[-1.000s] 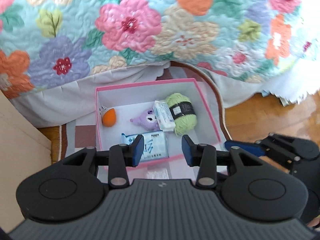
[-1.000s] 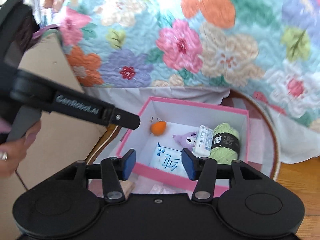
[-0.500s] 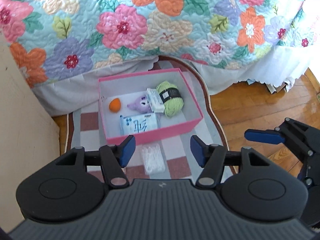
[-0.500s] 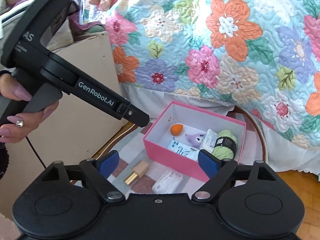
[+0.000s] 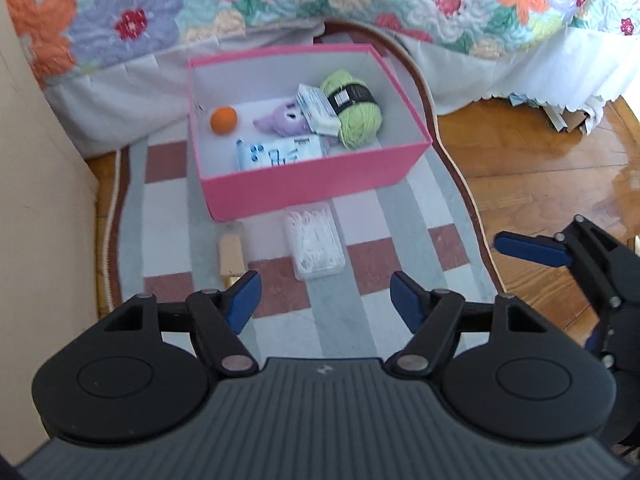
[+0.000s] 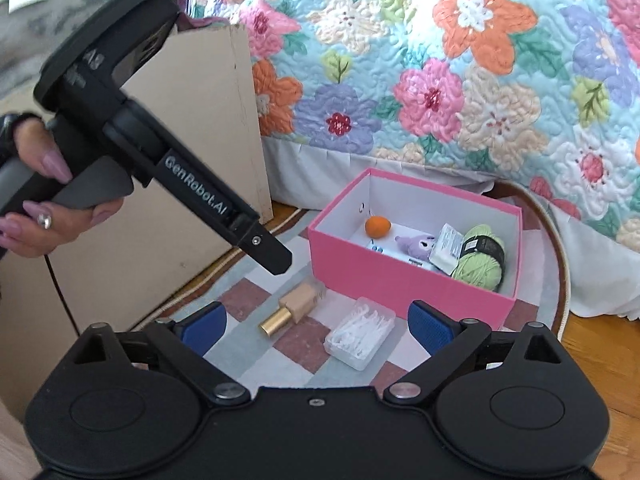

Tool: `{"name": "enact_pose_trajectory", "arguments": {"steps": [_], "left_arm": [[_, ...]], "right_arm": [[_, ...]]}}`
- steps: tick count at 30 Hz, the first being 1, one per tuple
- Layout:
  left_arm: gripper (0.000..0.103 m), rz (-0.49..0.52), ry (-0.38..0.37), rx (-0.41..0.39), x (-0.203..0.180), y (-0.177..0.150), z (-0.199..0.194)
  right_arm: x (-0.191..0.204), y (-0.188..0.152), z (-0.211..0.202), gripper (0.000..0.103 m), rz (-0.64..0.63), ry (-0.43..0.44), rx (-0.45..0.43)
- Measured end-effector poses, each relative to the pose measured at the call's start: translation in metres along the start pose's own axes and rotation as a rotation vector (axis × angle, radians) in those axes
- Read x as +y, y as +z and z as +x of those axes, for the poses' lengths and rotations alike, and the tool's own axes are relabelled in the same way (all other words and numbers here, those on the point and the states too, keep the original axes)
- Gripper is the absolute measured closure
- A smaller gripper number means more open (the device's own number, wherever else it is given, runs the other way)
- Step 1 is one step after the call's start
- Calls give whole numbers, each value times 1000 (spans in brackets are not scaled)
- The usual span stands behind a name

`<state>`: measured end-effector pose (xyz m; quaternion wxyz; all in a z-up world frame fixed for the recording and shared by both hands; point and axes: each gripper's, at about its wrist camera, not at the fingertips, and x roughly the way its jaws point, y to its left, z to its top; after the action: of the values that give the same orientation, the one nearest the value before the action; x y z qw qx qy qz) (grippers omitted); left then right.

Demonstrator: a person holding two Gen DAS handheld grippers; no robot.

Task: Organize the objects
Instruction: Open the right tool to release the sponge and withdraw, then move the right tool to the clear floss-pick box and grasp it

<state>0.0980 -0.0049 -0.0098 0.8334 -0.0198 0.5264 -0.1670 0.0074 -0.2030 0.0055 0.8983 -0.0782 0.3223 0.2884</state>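
**Two items left on the rug, both tools empty and spread**

My left tool (image 5: 325, 300) hangs with its pads wide apart, holding nothing; my right tool (image 6: 318, 326) is likewise spread and empty.

Left to tidy, I judge, are the clear floss-pick box (image 6: 359, 333) and the foundation bottle (image 6: 295, 307) with its gold cap; both lie on the checked rug (image 5: 404, 216), just near of the pink box (image 5: 316, 188), the bottle to the left of the picks.

The pick box looks light, rigid and slick; I would take it across its short sides, gently, lest the lid pop; the bottle is probably glass, heavier and apt to roll, so I would grip the squarish body, not the cap.

Inside the pink box sit an orange ball (image 5: 224, 120), a purple plush (image 5: 284, 120), a tissue pack (image 5: 316, 109), green yarn (image 5: 358, 114) and a wipes packet (image 5: 280, 153); free floor remains at its left.

The near wall needs clearing; a beige board (image 6: 192, 152) crowds the left, and the floral quilt (image 6: 460, 80) hangs behind.
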Motion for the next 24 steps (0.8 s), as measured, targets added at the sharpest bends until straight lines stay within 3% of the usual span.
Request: {"name": "enact_pose_trajectory", "arguments": {"steps": [5,12,22,24], "left_arm": [[23,64,22,9,1,-5,28],[16,42,-14,26,15,-9,71],[21,-34,-88,14,36,-10,124],[29,-38,-96,0,37,-7,134]], "right_arm": [[6,-13,27,4,-58,-29,17],[5,-28,63,4,-67,-63,34],[-21,-45,133,4,113,-62,96],[-29,-48,146,4,165,-58,112]]}}
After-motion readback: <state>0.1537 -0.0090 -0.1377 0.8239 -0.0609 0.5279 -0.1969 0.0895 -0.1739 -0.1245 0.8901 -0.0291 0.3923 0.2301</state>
